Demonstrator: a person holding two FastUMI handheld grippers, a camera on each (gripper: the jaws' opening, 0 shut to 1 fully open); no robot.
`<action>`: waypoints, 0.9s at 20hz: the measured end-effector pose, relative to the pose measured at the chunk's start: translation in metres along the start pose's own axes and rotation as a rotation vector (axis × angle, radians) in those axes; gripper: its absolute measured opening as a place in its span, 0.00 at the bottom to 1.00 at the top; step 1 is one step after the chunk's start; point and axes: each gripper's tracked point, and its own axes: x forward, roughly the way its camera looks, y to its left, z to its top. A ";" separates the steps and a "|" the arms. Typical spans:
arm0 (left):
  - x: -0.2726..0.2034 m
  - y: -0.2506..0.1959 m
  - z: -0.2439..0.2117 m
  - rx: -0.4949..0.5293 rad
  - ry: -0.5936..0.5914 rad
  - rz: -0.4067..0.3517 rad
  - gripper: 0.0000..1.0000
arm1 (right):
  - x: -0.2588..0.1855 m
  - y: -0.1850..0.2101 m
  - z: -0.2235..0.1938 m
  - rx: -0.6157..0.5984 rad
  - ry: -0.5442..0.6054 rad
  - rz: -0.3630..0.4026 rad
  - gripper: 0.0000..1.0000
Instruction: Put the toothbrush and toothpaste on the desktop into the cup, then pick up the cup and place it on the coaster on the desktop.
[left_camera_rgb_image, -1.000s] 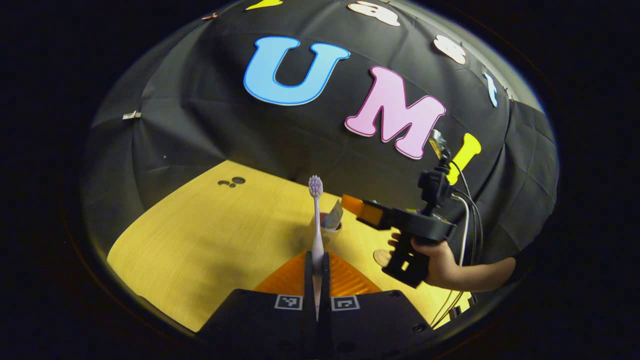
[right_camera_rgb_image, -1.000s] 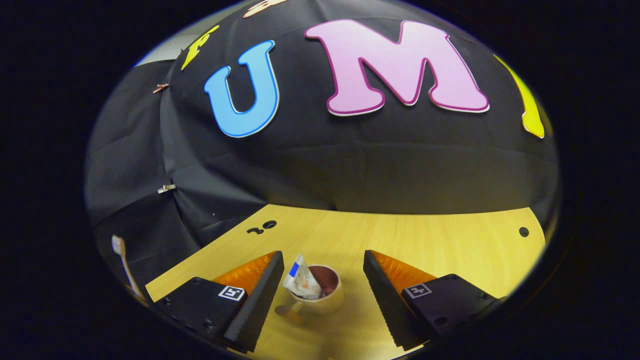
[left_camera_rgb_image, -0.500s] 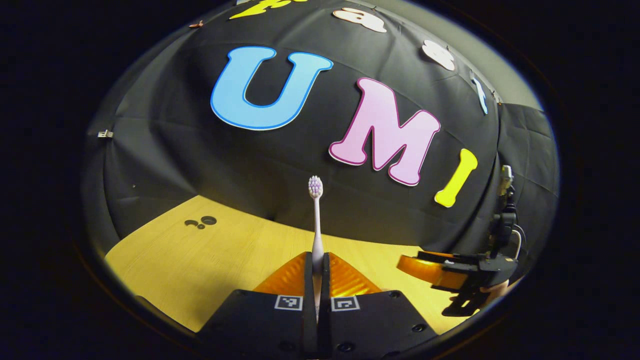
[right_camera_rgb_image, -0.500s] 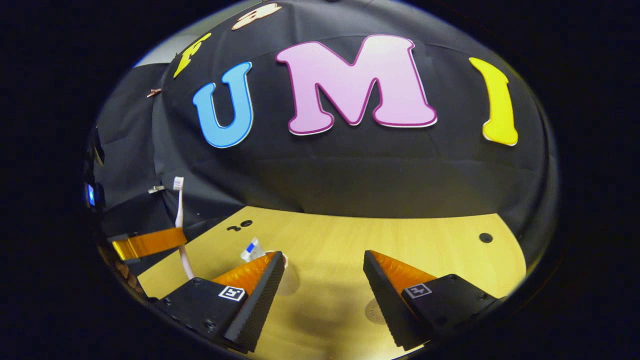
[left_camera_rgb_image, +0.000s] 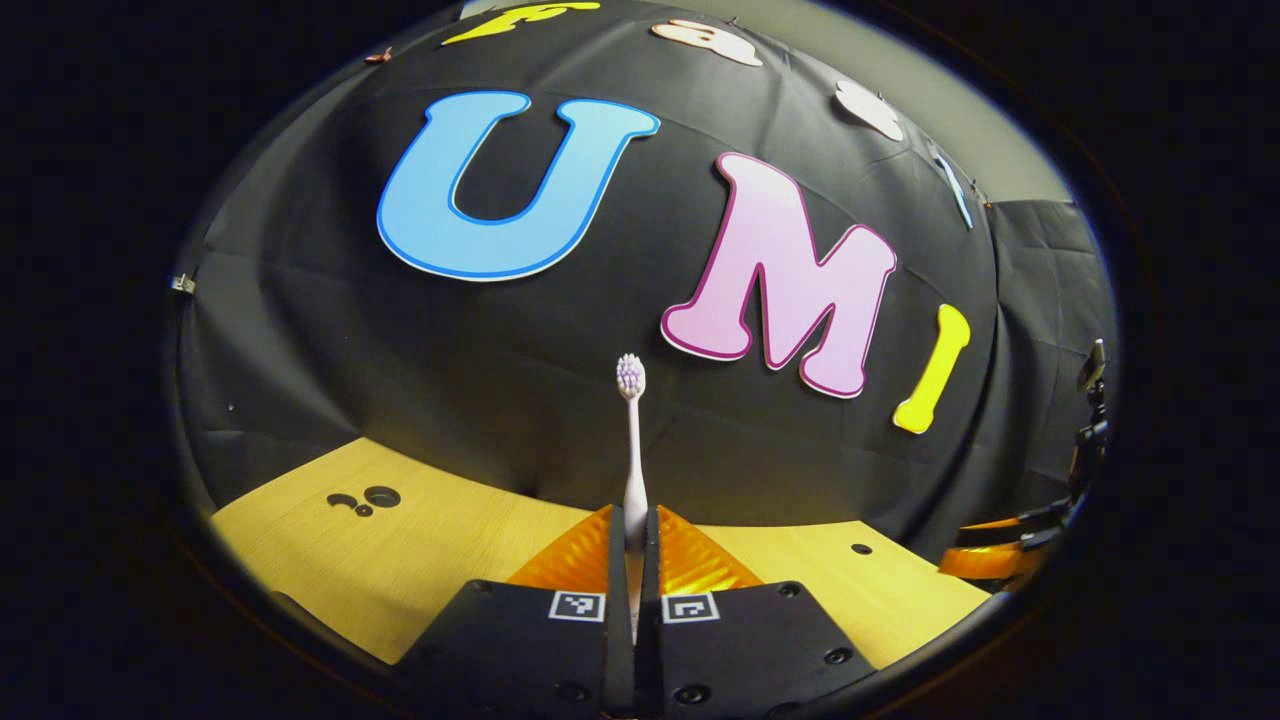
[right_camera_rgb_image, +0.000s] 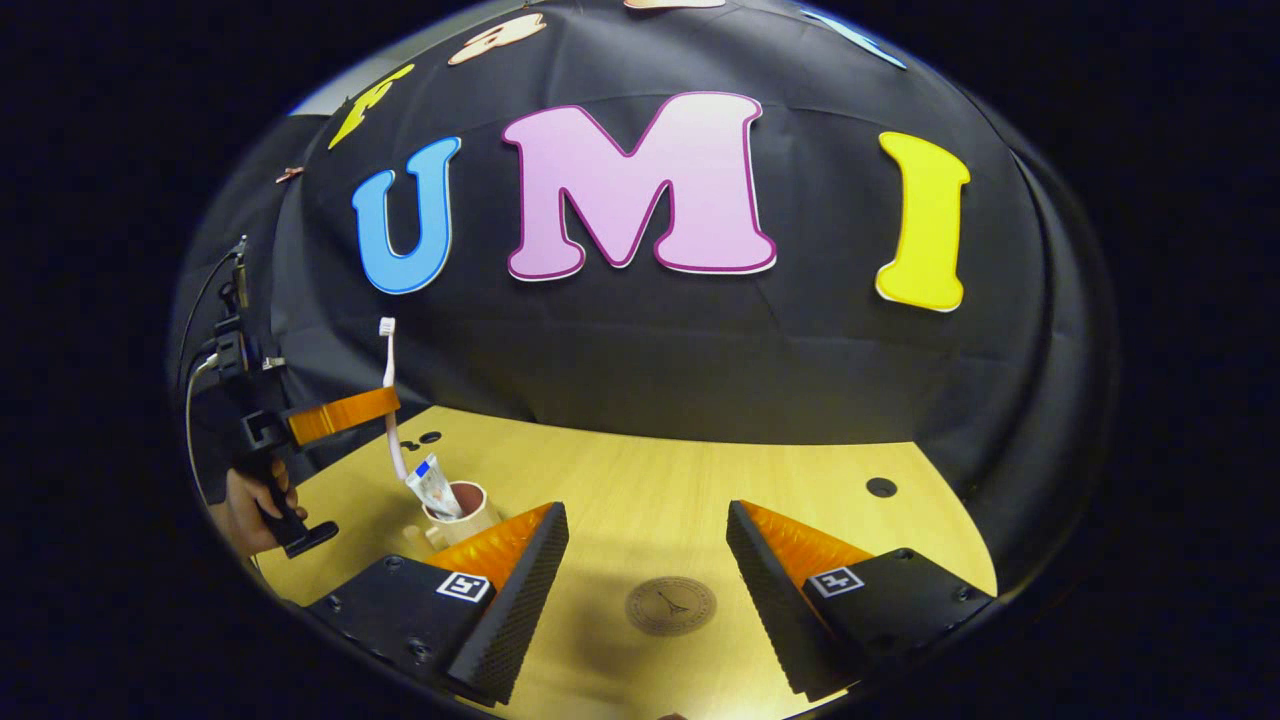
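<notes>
Toothpaste (right_camera_rgb_image: 432, 486) sits in cup (right_camera_rgb_image: 462, 508); left gripper (left_camera_rgb_image: 634, 528) clamps toothbrush (left_camera_rgb_image: 632, 440), right gripper (right_camera_rgb_image: 648, 560) spread.

Both views are dim at the wall and bright on the yellow desk (right_camera_rgb_image: 650, 480). Soft shadows lie under the right gripper (right_camera_rgb_image: 648, 560). The fisheye lens bends the edges strongly. The focus is sharp, without blur.

toothbrush (left_camera_rgb_image: 632, 450): white handle, purple and white bristles
toothpaste (right_camera_rgb_image: 431, 487): white tube, blue band near the top, reddish print lower down
cup (right_camera_rgb_image: 462, 512): cream outside, reddish brown inside
coaster (right_camera_rgb_image: 670, 606): tan, dark ring and small dark emblem
desktop (right_camera_rgb_image: 640, 500): yellow wood grain, black holes
left gripper (left_camera_rgb_image: 633, 560): black body, orange fingers, black-and-white square markers
right gripper (right_camera_rgb_image: 645, 580): black ridged pads, orange backs
</notes>
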 end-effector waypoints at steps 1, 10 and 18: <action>0.006 -0.001 -0.004 -0.005 -0.008 -0.012 0.06 | -0.004 -0.002 -0.002 -0.002 0.001 -0.005 0.98; 0.024 0.007 -0.051 0.048 0.016 -0.032 0.08 | -0.021 -0.016 -0.030 0.080 0.043 -0.048 0.99; 0.011 0.009 -0.072 0.103 0.065 -0.011 0.34 | -0.039 -0.028 -0.046 0.093 0.063 -0.064 0.99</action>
